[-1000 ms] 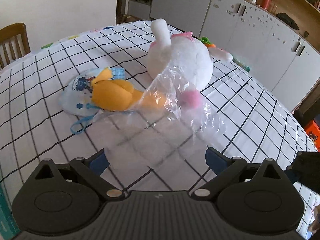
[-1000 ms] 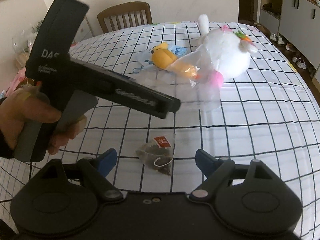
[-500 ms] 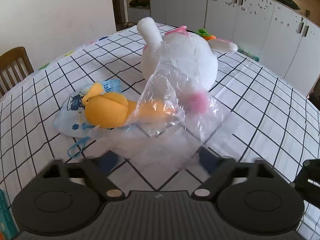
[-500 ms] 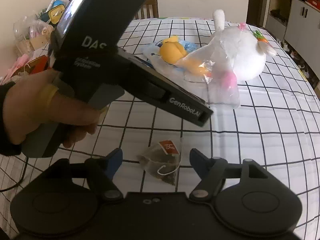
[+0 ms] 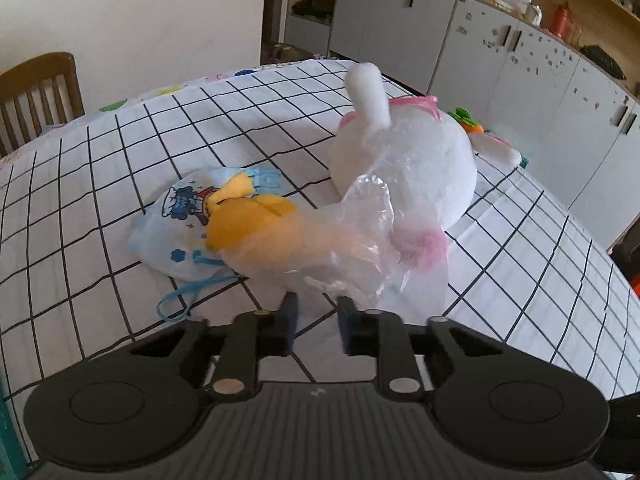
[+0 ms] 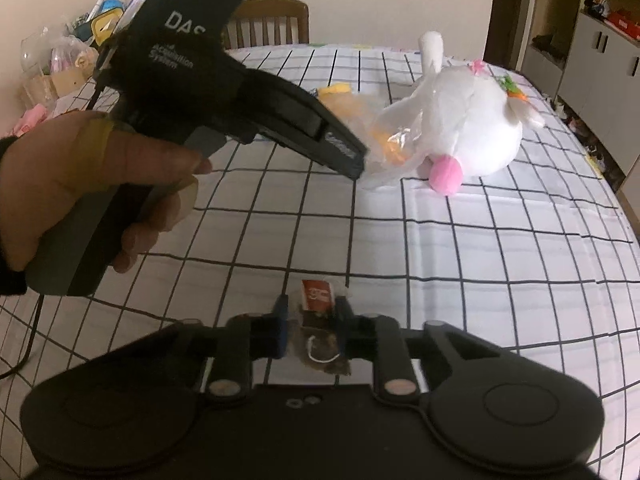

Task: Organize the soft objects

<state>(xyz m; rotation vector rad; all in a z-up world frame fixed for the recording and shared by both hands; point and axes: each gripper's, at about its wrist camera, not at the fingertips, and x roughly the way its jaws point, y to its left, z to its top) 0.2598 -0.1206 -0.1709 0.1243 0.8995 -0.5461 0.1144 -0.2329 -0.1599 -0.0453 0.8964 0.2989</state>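
A clear plastic bag (image 5: 360, 232) lies crumpled over a yellow plush (image 5: 248, 216) and against a white plush rabbit (image 5: 420, 168) on the checked tablecloth (image 5: 100, 280). My left gripper (image 5: 316, 320) is closing, and its pads pinch the bag's near edge. The right wrist view shows that gripper's tip (image 6: 358, 160) at the bag (image 6: 396, 148), held by a person's hand (image 6: 80, 176). My right gripper (image 6: 312, 320) is closing on a tea bag (image 6: 318, 296) with a red tag, squeezed between its fingers near the table's front.
A printed drawstring pouch (image 5: 172, 216) with a blue cord lies under the yellow plush. A wooden chair (image 5: 36, 92) stands at the far side. Grey cabinets (image 5: 500, 60) line the wall beyond the right edge. Bags and toys (image 6: 60, 60) are piled at the left.
Both grippers went from wide open to nearly shut. The left one moved forward to the plastic bag, which has bunched up. The right one closed around the tea bag.
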